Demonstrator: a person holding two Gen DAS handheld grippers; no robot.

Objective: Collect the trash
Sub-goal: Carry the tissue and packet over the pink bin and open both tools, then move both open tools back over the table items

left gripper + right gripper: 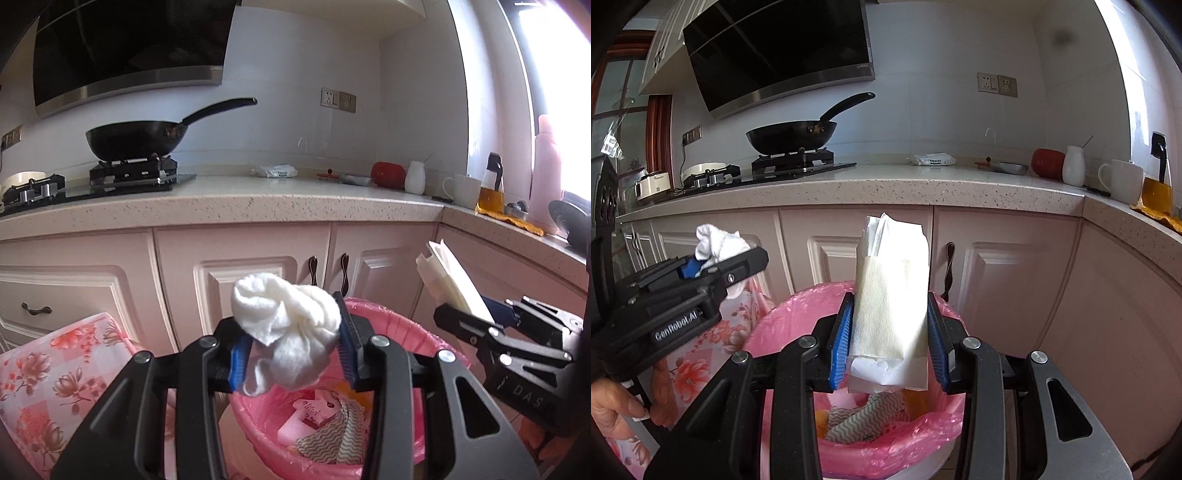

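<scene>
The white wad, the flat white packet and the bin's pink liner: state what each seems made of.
White wad: soft paper towel or thin cloth, matte, dimpled, crumpled.
Flat white packet: folded paper, perhaps tissue, matte, creased edges.
Pink liner: thin plastic film, glossy, translucent, wrinkled over the rim.

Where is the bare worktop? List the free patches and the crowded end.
Free: speckled stone worktop between black wok and white packet, plus its front edge. Crowded: the corner with red jar, white mug and oil bottle.
</scene>
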